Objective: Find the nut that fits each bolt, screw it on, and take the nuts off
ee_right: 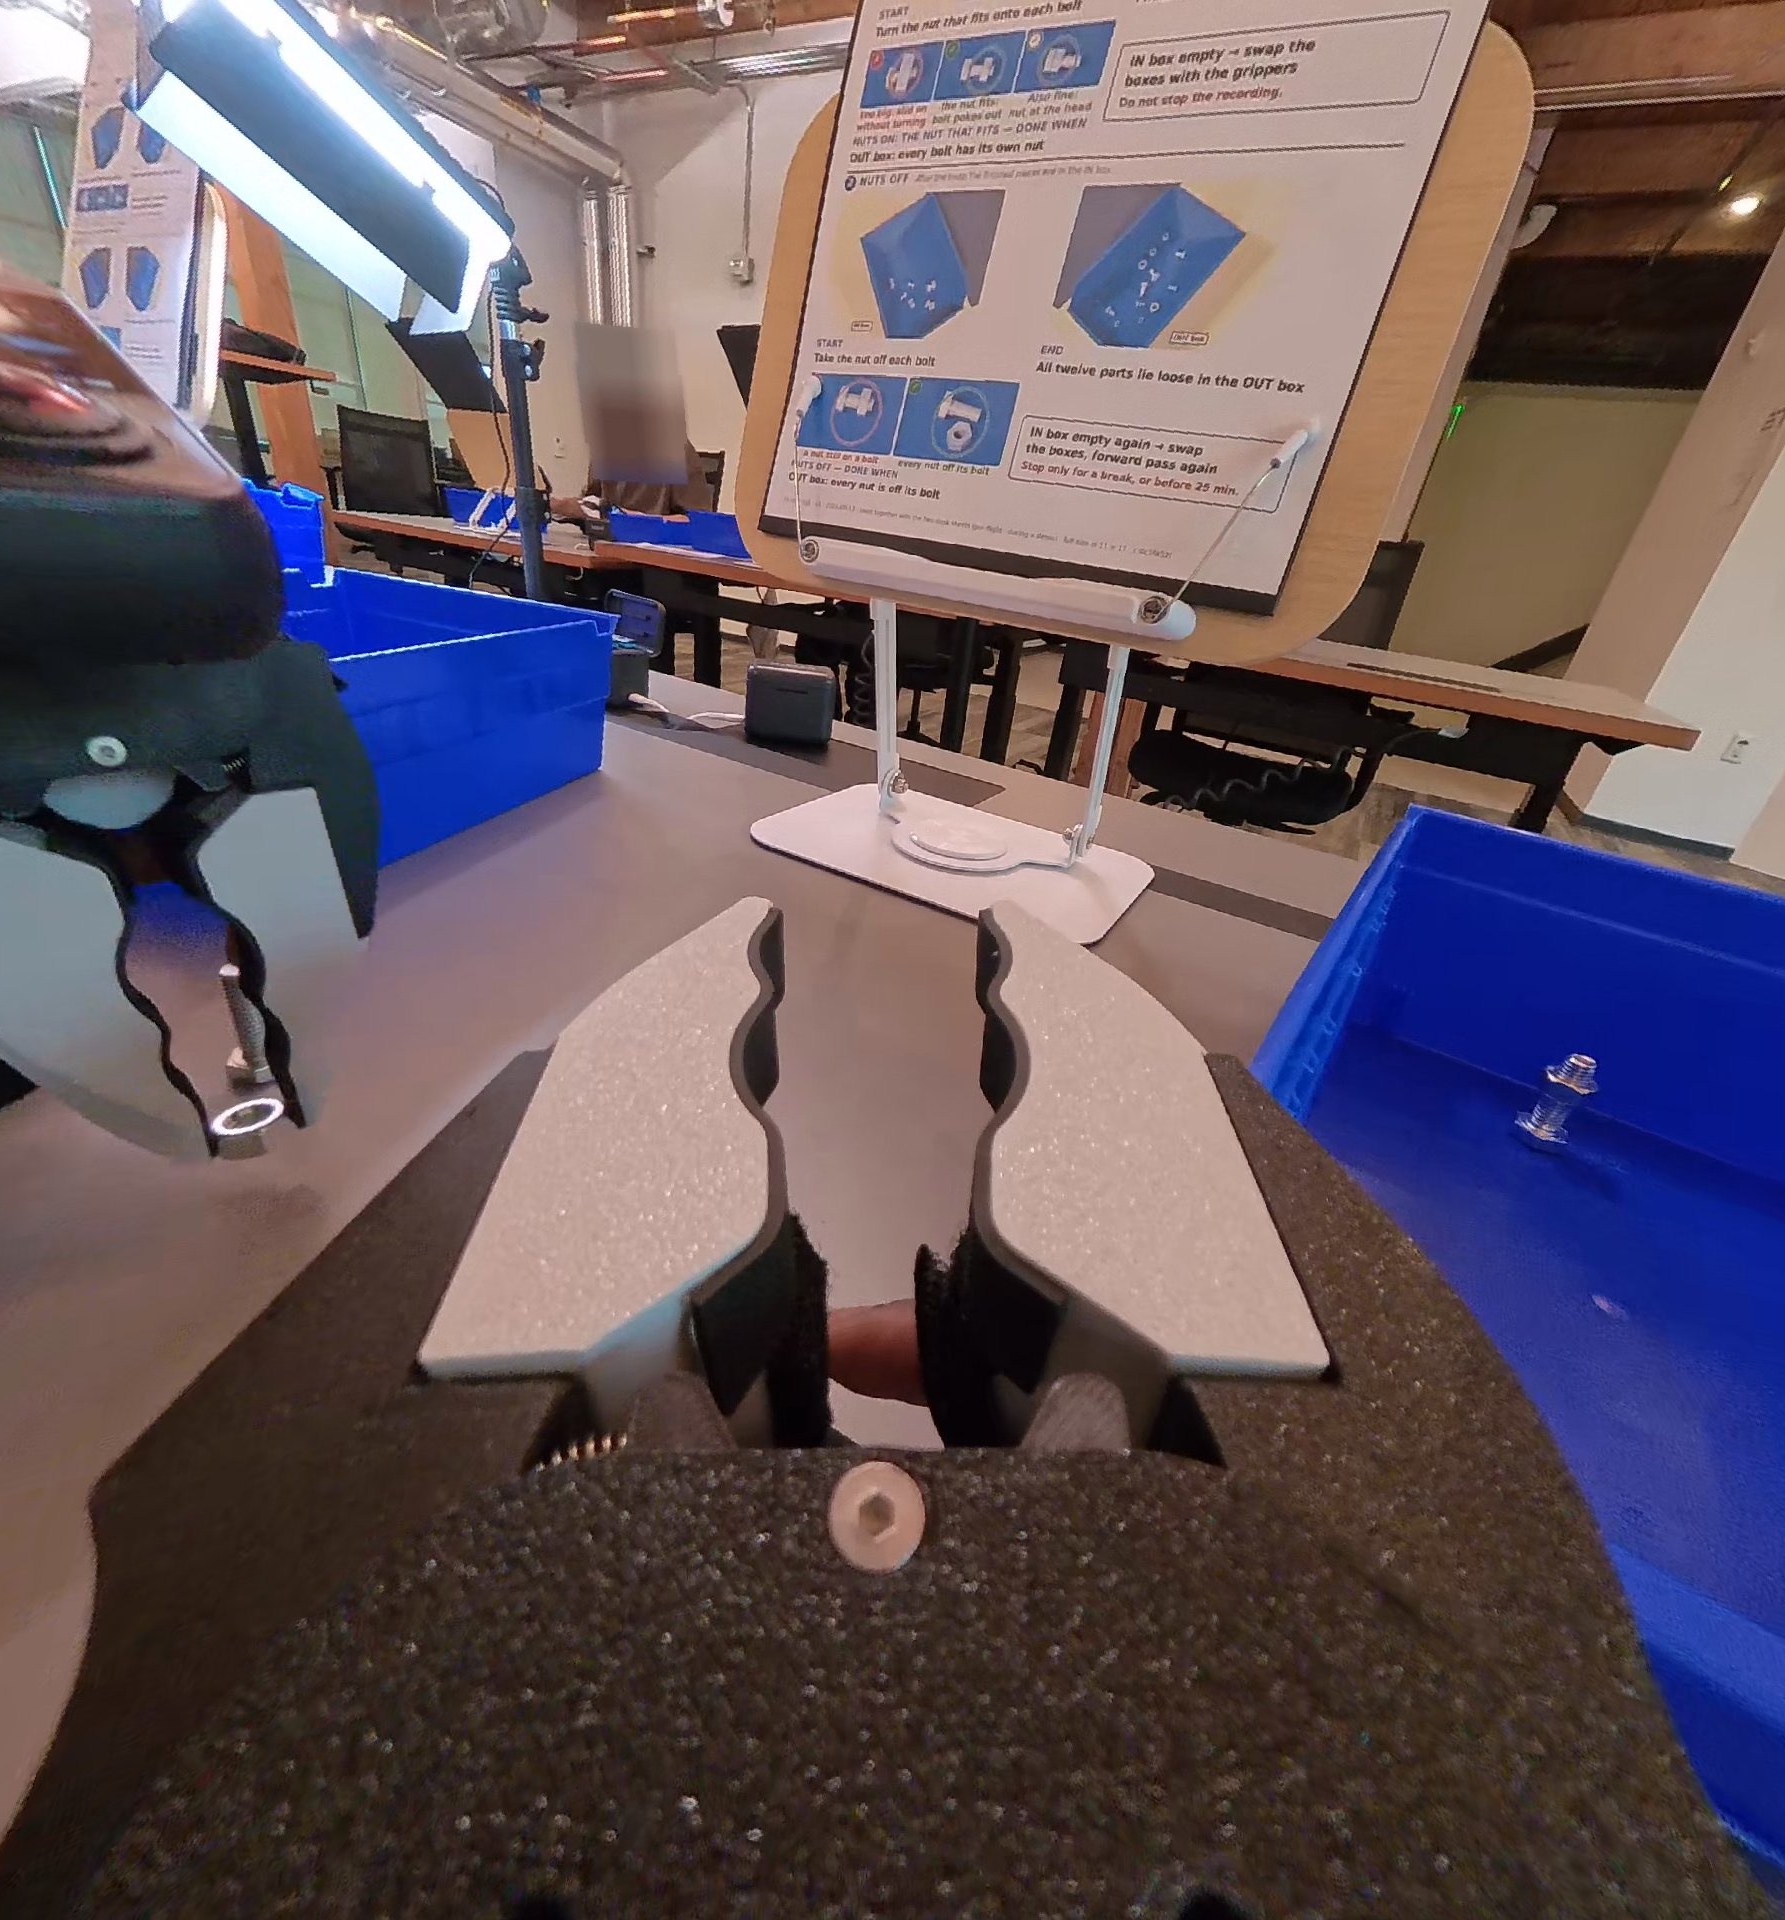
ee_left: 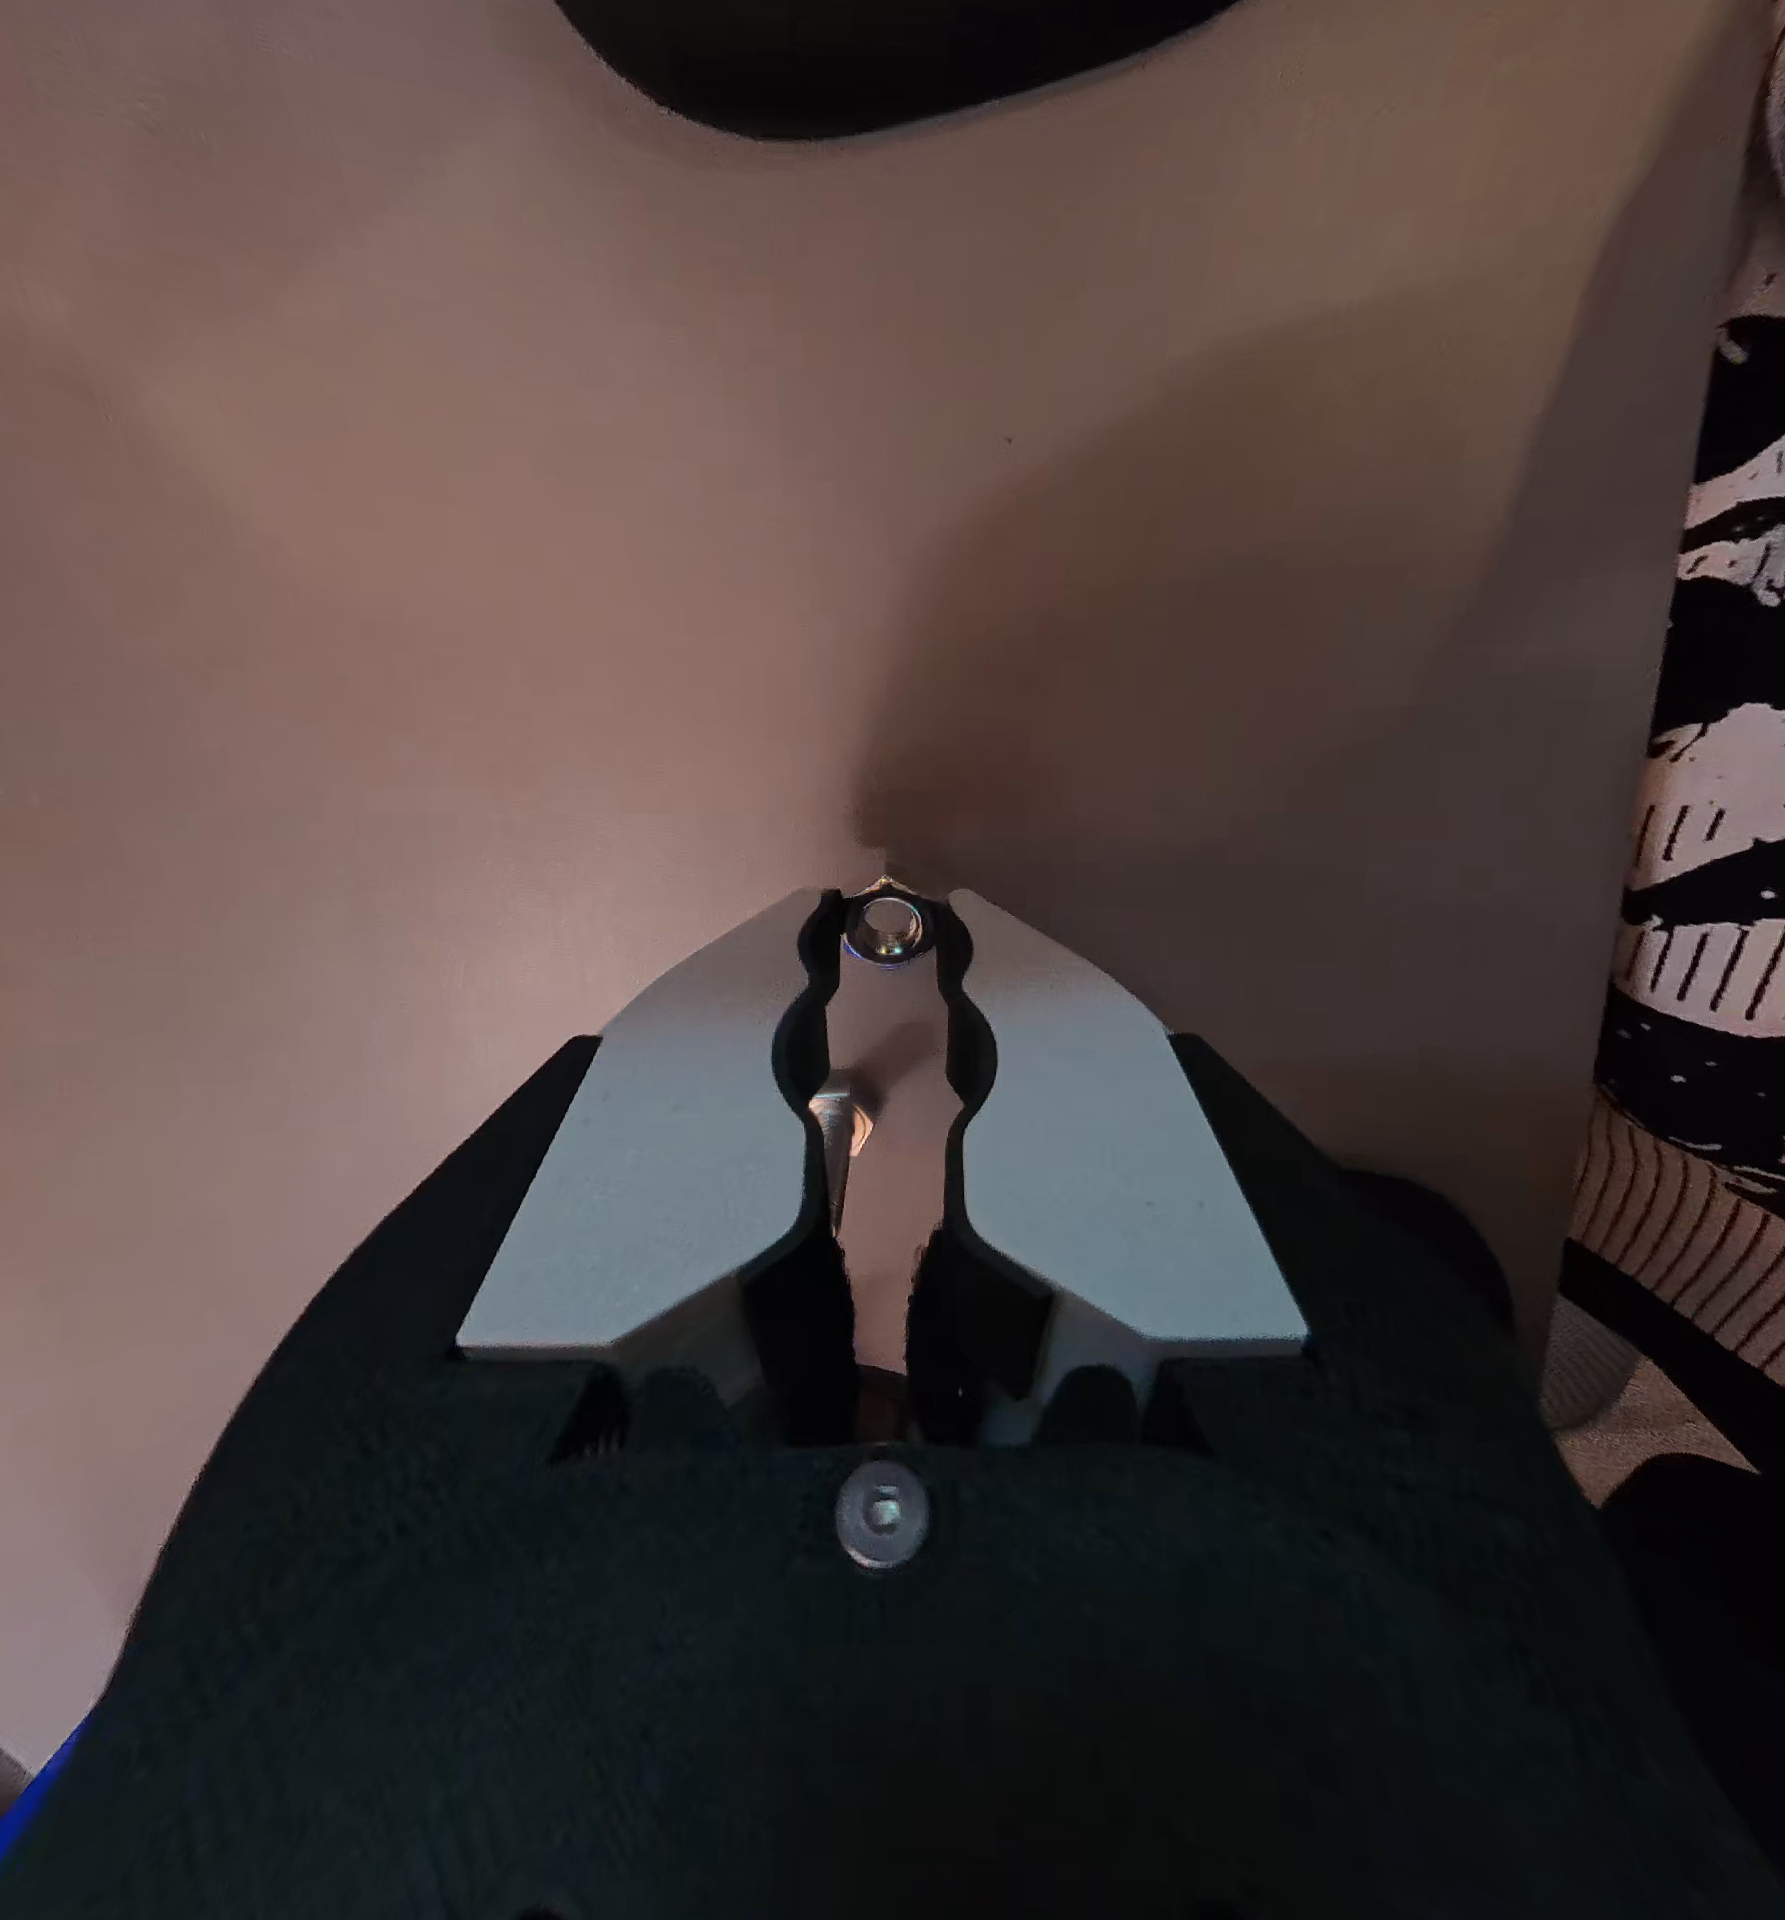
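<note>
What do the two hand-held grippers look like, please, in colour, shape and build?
Both look alike. The right hand-held gripper has a black, grainy-textured body, one silver hex-socket screw in the middle, and two flat pale-grey fingers with wavy black-lined inner edges. The left hand-held gripper shows the same build; from the right wrist view a dark rounded camera housing tops it. No cables show.

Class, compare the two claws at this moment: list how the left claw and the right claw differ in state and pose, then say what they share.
1. The left claw is shut on a nut; the right claw is open and empty.
2. The left claw points down at the grey table, a bolt lying behind its tips; the right claw points forward, roughly level, toward the document stand.

Shared: both have pale grey fingers with wavy black inner edges on a black body.
</note>
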`<act>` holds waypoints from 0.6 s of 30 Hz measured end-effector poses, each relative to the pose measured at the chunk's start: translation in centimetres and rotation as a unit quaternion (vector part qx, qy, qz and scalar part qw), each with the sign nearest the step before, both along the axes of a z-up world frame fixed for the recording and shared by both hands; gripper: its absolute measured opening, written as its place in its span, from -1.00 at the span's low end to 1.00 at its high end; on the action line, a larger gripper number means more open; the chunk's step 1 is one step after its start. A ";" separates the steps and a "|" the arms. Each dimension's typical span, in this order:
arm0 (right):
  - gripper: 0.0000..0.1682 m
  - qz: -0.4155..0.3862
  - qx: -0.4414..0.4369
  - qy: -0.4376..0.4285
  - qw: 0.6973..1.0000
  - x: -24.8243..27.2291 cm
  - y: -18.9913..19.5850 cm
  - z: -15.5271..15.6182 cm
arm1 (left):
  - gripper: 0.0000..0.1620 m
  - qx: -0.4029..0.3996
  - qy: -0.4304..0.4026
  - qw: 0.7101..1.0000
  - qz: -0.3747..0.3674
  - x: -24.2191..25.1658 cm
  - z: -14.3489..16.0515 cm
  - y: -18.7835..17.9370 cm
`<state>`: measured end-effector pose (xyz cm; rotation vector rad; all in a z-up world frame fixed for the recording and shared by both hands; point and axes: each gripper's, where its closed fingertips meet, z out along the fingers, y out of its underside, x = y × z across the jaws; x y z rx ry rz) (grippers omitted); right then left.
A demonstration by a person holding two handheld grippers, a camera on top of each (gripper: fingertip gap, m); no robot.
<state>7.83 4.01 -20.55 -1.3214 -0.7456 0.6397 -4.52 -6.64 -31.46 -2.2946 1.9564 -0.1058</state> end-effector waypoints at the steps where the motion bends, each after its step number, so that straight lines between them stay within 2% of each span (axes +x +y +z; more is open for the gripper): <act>1: -0.58 0.000 0.000 0.000 1.000 0.0 0.0 0.0 | -0.78 -0.002 0.000 1.000 0.001 0.0 -0.2 0.0; 14: -0.58 -0.001 0.001 -0.002 1.000 -0.1 0.0 0.0 | -0.78 -0.016 -0.013 1.000 0.018 0.2 -1.1 -0.2; 18: -0.58 -0.001 0.001 -0.004 1.000 -0.1 0.0 -0.1 | -0.72 -0.015 -0.023 0.999 0.020 0.5 -1.0 -0.6</act>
